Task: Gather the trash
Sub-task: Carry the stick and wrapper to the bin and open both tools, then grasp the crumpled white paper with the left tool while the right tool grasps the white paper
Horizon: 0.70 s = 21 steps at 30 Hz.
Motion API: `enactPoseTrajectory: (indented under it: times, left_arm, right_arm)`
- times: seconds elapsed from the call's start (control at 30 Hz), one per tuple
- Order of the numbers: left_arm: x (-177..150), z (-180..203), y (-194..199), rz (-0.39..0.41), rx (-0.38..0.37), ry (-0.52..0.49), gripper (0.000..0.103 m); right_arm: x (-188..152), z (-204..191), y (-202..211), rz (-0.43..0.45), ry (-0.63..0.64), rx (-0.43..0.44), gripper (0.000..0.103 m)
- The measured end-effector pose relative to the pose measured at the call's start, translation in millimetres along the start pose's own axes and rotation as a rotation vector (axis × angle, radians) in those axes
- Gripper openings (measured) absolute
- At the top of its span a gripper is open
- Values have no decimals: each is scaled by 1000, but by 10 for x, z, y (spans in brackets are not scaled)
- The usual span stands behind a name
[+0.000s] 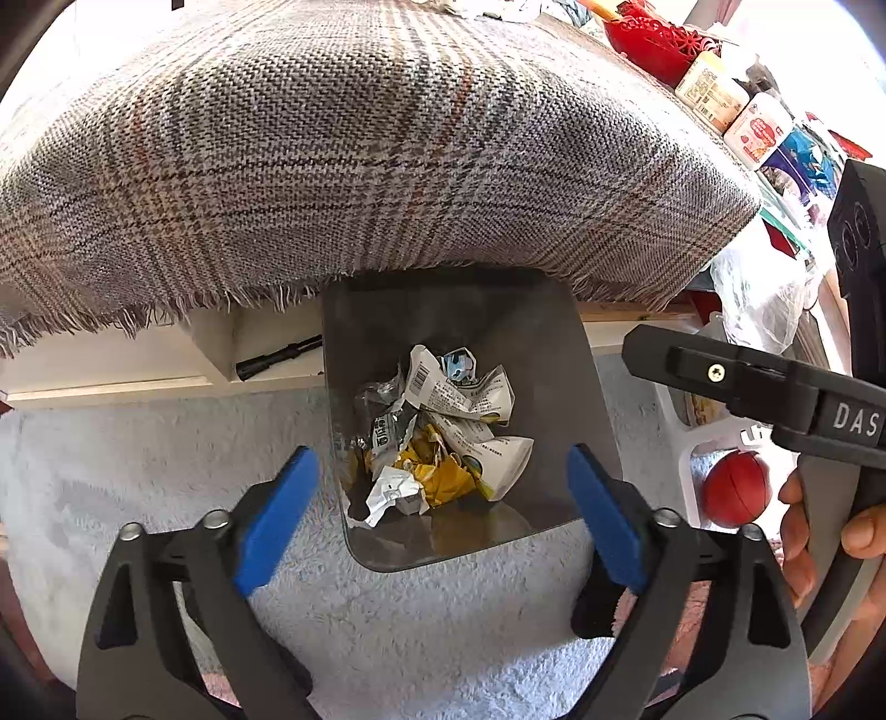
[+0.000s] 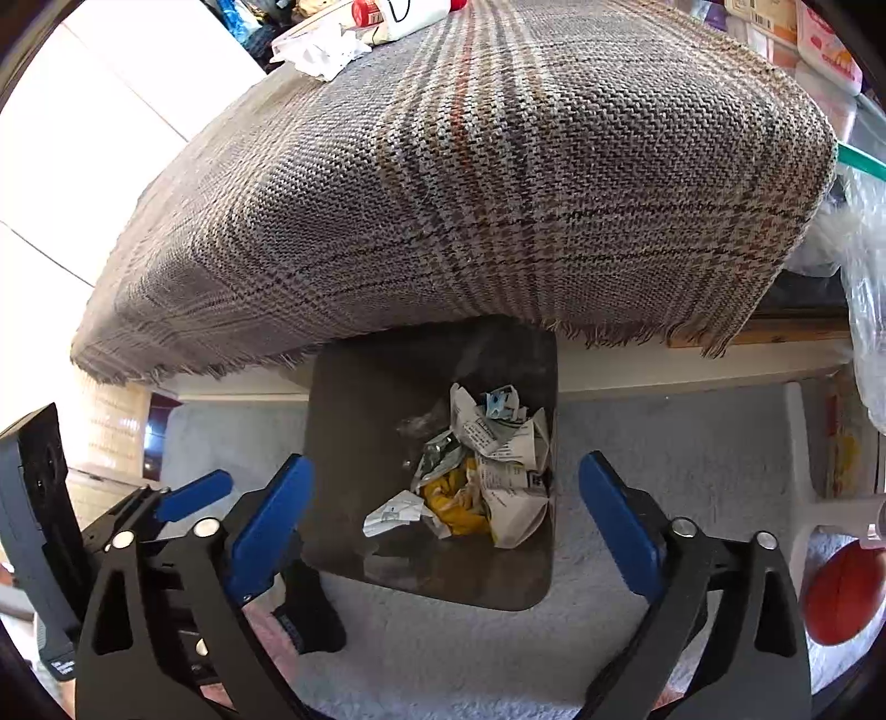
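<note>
A dark grey trash bin [image 1: 554, 354] stands on a pale carpet below the table edge; it also shows in the right wrist view [image 2: 354, 421]. Crumpled wrappers [image 1: 443, 432], white, yellow and silver, lie in it, also seen in the right wrist view [image 2: 476, 482]. My left gripper [image 1: 443, 509] is open and empty above the bin's near rim. My right gripper [image 2: 446, 515] is open and empty above the bin too. The right gripper's body [image 1: 775, 387] shows at the right of the left wrist view. The left gripper [image 2: 166, 515] shows at the left of the right wrist view.
A table draped in plaid cloth [image 1: 360, 149] overhangs the bin's far side. White crumpled tissue [image 2: 321, 50] and a bottle lie on its top. A red ball [image 1: 736, 487] sits by a white rack at the right. Boxes and a red basket [image 1: 659, 39] stand beyond the table.
</note>
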State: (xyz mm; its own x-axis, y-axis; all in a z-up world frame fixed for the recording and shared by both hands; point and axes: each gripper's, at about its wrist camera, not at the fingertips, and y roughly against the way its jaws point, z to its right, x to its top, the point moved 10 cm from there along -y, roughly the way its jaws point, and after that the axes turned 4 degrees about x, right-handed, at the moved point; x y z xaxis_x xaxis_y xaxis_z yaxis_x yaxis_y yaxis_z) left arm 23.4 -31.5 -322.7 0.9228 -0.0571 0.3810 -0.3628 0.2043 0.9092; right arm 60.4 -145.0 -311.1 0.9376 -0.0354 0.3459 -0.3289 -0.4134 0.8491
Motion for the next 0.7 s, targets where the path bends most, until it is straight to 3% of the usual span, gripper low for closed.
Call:
enactPoseTrajectory:
  times: [0.13, 0.47, 0.7]
  left_arm:
    - [-9, 3, 28, 12, 18, -19, 94]
    - [69, -26, 205, 28, 4, 1, 95]
    - [542, -27, 641, 88, 34, -27, 95]
  right_arm:
    - [1, 0, 13, -2, 16, -3, 99]
    - [95, -34, 195, 43, -19, 42, 99]
    - [562, -96, 790, 133, 15, 11, 99]
